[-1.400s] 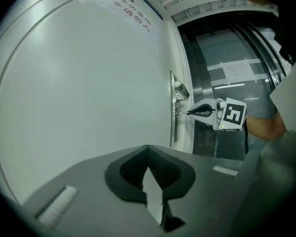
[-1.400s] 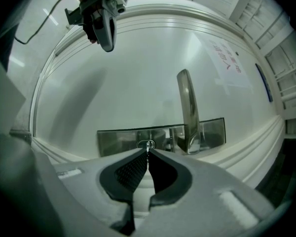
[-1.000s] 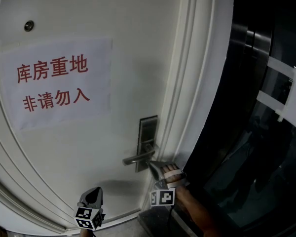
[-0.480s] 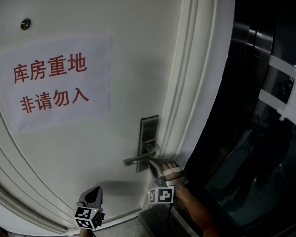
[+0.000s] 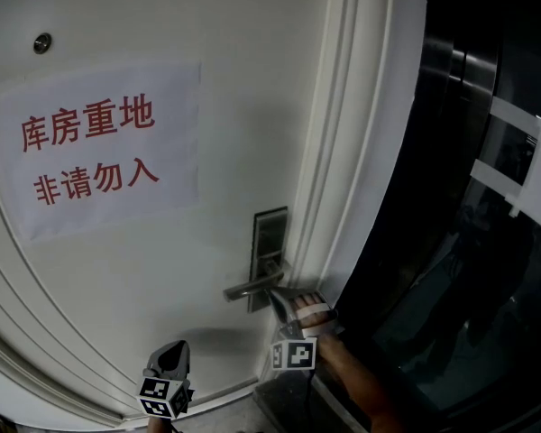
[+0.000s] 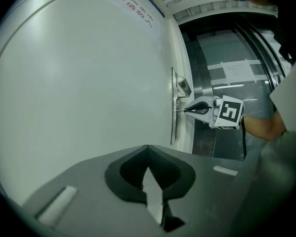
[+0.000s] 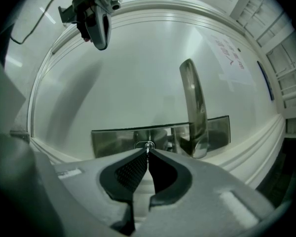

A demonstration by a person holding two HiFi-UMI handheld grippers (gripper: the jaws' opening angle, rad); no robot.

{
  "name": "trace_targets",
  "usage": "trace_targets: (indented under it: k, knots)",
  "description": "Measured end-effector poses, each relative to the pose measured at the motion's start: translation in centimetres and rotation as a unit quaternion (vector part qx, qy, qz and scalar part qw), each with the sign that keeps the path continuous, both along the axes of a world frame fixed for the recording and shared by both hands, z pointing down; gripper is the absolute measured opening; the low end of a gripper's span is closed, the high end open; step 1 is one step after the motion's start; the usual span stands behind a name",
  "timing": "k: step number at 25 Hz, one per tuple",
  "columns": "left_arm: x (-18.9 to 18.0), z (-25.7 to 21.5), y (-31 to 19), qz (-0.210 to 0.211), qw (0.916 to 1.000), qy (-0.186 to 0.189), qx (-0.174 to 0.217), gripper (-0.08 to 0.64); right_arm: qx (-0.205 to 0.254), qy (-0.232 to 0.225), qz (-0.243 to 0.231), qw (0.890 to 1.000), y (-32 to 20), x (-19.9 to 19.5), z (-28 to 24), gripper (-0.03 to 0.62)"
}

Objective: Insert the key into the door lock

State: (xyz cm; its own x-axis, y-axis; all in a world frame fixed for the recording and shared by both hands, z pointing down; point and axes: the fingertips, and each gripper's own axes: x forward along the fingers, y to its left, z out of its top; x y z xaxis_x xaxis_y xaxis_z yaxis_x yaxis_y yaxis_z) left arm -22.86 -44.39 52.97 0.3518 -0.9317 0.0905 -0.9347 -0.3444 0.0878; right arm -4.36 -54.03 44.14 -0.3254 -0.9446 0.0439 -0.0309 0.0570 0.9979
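A steel lock plate with a lever handle sits at the right edge of the white door. My right gripper points level at the plate just below the handle, shut on a small metal key. The key's tip is at the keyhole; how deep it sits is hidden. In the left gripper view the key bridges the right gripper and the lock plate. My left gripper hangs lower left near the door, shut and empty.
A paper sign with red characters is taped on the door, with a peephole above it. The white door frame runs right of the lock. Dark elevator doors with taped notices stand further right.
The right gripper has edged slightly toward the lock plate. The left gripper has kept its place.
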Motion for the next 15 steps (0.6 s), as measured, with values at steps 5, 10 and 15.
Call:
trace_targets:
  k: [5, 10, 15]
  knots:
    - [-0.46, 0.46, 0.29, -0.007, 1.0000, 0.002, -0.004, 0.003, 0.000, -0.001, 0.000, 1.000, -0.01, -0.03, 0.08, 0.012]
    - [-0.27, 0.17, 0.53, -0.007, 1.0000, 0.002, 0.000, 0.003, -0.007, -0.007, -0.002, 1.000, 0.03, 0.14, 0.00, 0.015]
    - [0.03, -0.08, 0.84, -0.005, 1.0000, 0.003, 0.002, 0.003, -0.012, -0.017, -0.001, 1.000, 0.24, 0.50, -0.32, 0.085]
